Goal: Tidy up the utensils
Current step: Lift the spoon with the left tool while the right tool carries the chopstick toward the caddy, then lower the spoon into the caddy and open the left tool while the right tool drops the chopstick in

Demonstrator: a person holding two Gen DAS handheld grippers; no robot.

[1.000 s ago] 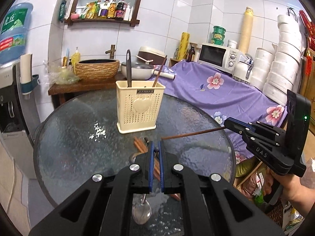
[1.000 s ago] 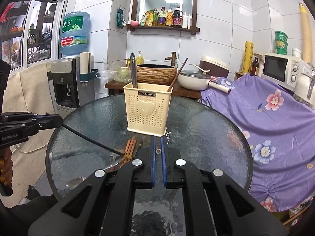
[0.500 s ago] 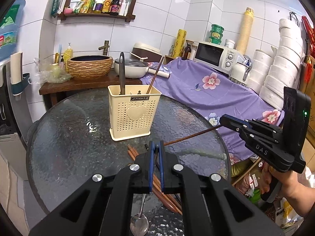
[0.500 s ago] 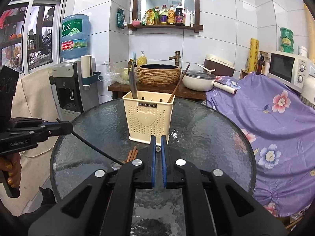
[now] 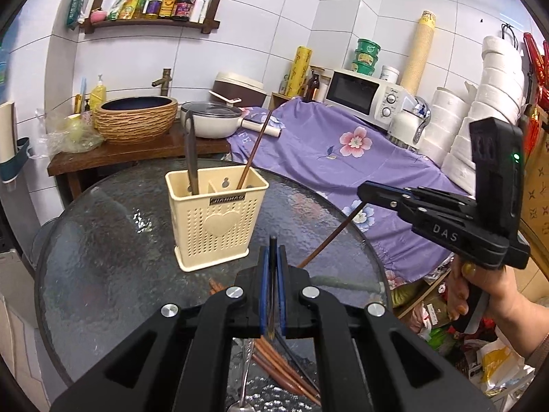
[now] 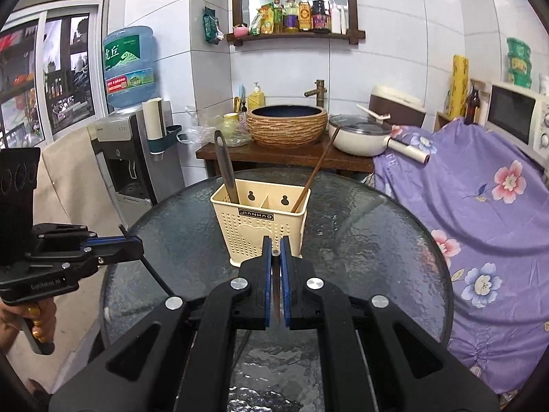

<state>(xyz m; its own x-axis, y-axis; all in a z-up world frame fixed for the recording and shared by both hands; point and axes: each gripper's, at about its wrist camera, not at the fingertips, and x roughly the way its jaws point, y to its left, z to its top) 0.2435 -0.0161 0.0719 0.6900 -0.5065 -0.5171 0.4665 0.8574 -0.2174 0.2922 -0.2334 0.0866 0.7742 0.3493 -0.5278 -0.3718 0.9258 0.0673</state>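
A cream perforated utensil holder (image 5: 217,216) stands on the round glass table (image 5: 103,257); it also shows in the right wrist view (image 6: 260,221). It holds a dark-handled utensil (image 5: 190,158) on the left and one brown chopstick (image 5: 255,149) on the right. My left gripper (image 5: 272,252) is shut on a thin dark utensil handle, lifted in front of the holder; a spoon bowl hangs low below it. My right gripper (image 6: 275,252) is shut on a brown chopstick (image 5: 329,238) that slants down toward the table. Several brown chopsticks (image 5: 274,370) lie on the glass under the left gripper.
A wooden counter behind the table carries a woven basin (image 5: 135,118) and a white pan (image 5: 212,123). A purple flowered cloth (image 5: 343,151) covers furniture at the right, with a microwave (image 5: 363,94) on it. A water dispenser (image 6: 133,158) stands left of the table.
Both grippers have risen above the table with their utensils. The right gripper's chopstick has tilted from nearly level to a steep slant. The holder now appears lower and closer.
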